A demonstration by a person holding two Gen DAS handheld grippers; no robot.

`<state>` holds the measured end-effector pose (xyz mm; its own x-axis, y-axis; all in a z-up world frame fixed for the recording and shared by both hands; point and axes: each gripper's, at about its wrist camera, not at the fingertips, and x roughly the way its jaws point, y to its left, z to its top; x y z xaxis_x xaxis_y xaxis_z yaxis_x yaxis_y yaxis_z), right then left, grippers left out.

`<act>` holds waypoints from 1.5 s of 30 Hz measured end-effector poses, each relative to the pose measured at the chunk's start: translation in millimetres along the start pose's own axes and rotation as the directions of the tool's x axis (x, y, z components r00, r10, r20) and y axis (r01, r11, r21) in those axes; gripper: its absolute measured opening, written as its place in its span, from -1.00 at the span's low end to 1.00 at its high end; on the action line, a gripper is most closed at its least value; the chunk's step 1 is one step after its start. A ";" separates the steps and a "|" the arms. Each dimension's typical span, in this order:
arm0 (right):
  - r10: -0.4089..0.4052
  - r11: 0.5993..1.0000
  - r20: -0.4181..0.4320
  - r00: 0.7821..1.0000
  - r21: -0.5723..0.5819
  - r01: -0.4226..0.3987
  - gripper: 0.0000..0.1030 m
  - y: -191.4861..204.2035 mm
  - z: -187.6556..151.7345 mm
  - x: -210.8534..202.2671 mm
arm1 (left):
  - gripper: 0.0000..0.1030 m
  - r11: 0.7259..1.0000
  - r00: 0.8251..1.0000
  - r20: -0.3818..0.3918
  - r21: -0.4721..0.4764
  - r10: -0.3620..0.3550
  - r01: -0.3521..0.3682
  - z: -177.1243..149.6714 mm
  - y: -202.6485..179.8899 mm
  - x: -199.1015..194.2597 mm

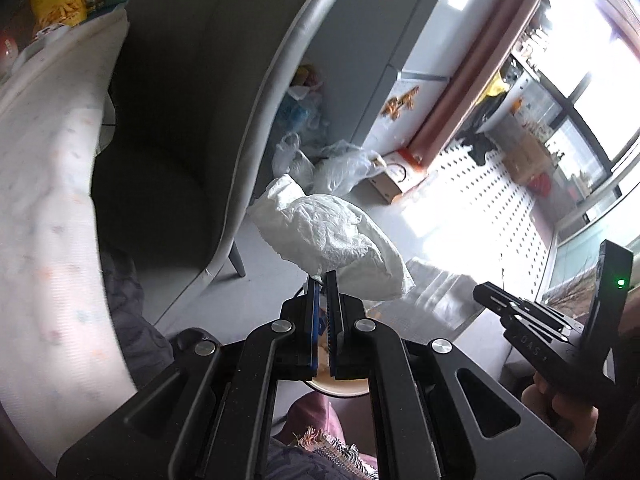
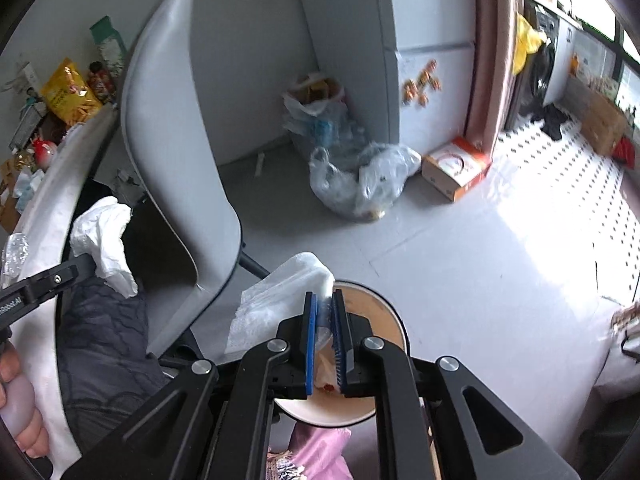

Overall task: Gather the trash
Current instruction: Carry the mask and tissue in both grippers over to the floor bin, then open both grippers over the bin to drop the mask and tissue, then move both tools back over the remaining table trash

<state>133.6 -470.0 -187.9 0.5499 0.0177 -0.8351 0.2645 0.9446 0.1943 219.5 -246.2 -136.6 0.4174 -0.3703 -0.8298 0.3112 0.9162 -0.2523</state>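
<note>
Both hands carry trash toward a round bin (image 2: pixel 384 312) that sits on the floor just below the grippers, its tan inside showing behind the right tool. The left gripper (image 1: pixel 323 280) has its jaws pressed together on a crumpled white paper towel (image 1: pixel 332 240), which sticks out above the tips and hangs in the air beside the grey chair (image 1: pixel 192 120). The right gripper (image 2: pixel 323 300) pinches a clear plastic wrapper (image 2: pixel 280 300) between its blue pads; the jaws stand only a little apart, with the film bunched between them and spilling out to the left, over the bin's rim.

The step in hand looks like the drop-off: both pieces are picked up and brought over to the bin, neither is in it yet. The next move calls for bringing each piece squarely over the opening and then spreading the jaws, the wrapper first since it is nearest. Thin film may cling to the pads, and the towel is wide enough to catch the rim.
</note>
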 end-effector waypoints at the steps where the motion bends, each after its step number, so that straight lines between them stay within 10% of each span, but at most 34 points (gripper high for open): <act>1: 0.001 1.000 -0.010 1.000 0.005 -0.001 -0.79 -2.3 -2.6 3.5 | -0.92 1.000 1.000 -0.005 0.002 0.002 -0.002 1.0 -2.3 3.2; 4: -0.005 1.000 -0.061 0.998 0.024 0.006 -0.75 -11.6 -9.9 25.5 | -0.92 1.000 1.000 -0.020 0.006 0.005 -0.005 -0.8 -3.9 9.7; 8: -0.016 0.998 -0.079 0.997 0.060 0.021 0.10 -21.7 -19.9 38.5 | -0.92 1.000 0.999 -0.031 0.011 0.010 -0.010 -3.9 -0.8 11.0; 22: -0.048 0.994 0.018 0.999 0.097 0.046 0.35 -46.1 -8.9 -1.4 | -0.90 0.995 0.993 -0.098 0.073 -0.067 0.075 -4.0 -41.0 37.4; 24: -0.062 0.993 0.044 0.997 0.103 0.057 0.37 -51.4 -5.8 -12.4 | -0.63 0.991 0.989 -0.111 0.079 -0.101 0.110 -2.9 -50.0 40.0; 26: -0.066 0.991 0.060 0.996 0.116 0.059 0.39 -56.6 -3.5 -19.9 | 0.31 0.987 0.987 -0.093 0.080 -0.130 0.137 -3.8 -54.1 36.2; 45: -0.018 0.999 0.125 0.992 0.038 0.014 0.85 3.3 6.4 -40.6 | 0.89 0.996 0.988 0.139 -0.050 -0.069 0.076 13.5 15.8 -79.6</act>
<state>117.2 -469.7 -150.1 0.6398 -0.0408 -0.7675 0.3018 0.9317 0.2021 202.7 -204.3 -67.8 0.5097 -0.4500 -0.7333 0.2993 0.8918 -0.3392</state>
